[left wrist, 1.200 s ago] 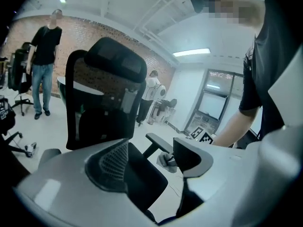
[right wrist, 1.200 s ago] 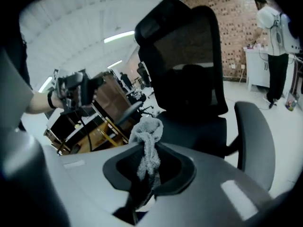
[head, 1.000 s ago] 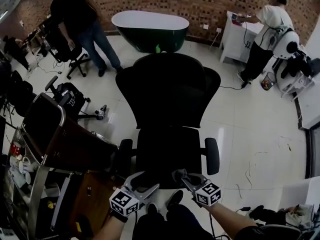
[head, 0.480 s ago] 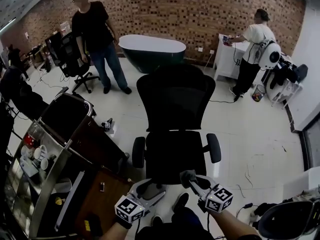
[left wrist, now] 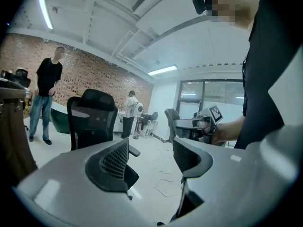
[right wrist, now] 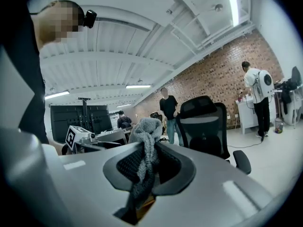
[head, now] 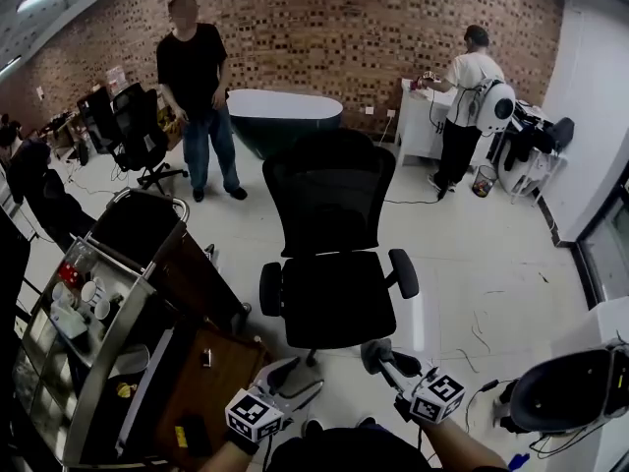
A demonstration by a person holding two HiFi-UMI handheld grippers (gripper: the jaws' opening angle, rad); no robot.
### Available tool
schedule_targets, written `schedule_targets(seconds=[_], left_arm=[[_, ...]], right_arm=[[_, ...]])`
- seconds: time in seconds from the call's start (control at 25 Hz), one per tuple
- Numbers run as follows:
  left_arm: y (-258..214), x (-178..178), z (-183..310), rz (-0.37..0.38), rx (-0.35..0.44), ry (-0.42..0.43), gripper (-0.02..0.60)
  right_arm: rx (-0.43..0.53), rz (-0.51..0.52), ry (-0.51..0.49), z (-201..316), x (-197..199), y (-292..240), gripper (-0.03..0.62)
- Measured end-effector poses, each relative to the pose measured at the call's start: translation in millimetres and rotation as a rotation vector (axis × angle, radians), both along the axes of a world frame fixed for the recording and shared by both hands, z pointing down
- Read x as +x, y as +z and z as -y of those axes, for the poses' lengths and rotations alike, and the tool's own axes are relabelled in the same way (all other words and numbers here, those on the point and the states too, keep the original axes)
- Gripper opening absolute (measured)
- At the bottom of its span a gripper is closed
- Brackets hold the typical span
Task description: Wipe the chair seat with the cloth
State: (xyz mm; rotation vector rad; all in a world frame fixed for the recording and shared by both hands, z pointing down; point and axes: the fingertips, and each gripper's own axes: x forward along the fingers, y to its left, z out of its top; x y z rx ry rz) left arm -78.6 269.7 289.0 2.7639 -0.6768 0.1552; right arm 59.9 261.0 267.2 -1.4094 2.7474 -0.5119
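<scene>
— Is there any writing to read here?
— None that's legible. The left cube (head: 254,416) on the left gripper (head: 295,376) and the right cube (head: 437,397) on the right gripper (head: 377,355), both in front of the chair (head: 332,264), bear black-and-white square markers. There are no letters or numbers on them.
— And the red thing (head: 67,274) on the cart (head: 147,196), left of the chair?
— It's too small to tell whether it carries print.

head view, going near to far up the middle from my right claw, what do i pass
right claw shut on the grey cloth -> office chair seat -> chair backrest -> dark green bathtub -> brick wall
</scene>
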Motion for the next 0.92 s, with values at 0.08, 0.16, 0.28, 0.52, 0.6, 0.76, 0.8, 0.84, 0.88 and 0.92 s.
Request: schedule_targets(seconds=[0.08,0.16,0.28,0.52,0.6,0.76,0.8,0.84,0.88,0.92], left_arm=[[-6,8,-5,-0.008,0.007,-0.005,0.319],[-11,16,-10,-0.015,0.011,-0.010,0.319],[-18,29,-15,-0.022,0.028,-0.015,0.318],[-30,56,-24,-0.024,0.058,-0.018,0.318],[-31,58,-25,-0.024,0.061,-0.024,0.318],[-35,58,-28,-0.029,0.073,-0.041,0.318],[-36,58,-28,-0.031,0.075,-0.045,0.318],[-38,58,-28,-0.033,0.076,-0.049,0.318],[-40,58,-28,-0.036,0.077,-0.052,0.318],[-42,58,-28,-0.038,0.078,-0.054,0.318]], right_arm=[[0.006,0.004,0.000,-9,7,-5,0.049],[0.014,0.011,-0.007,-16,14,-10,0.049],[0.036,0.020,-0.021,-22,24,-19,0.049],[0.062,0.021,-0.052,-31,40,-32,0.049],[0.071,0.019,-0.065,-31,42,-34,0.049],[0.088,0.019,-0.080,-34,41,-38,0.049],[0.092,0.019,-0.081,-35,41,-40,0.049],[0.096,0.020,-0.083,-35,40,-41,0.048],[0.099,0.021,-0.085,-36,39,-42,0.048],[0.102,0.022,-0.087,-36,38,-44,0.048]])
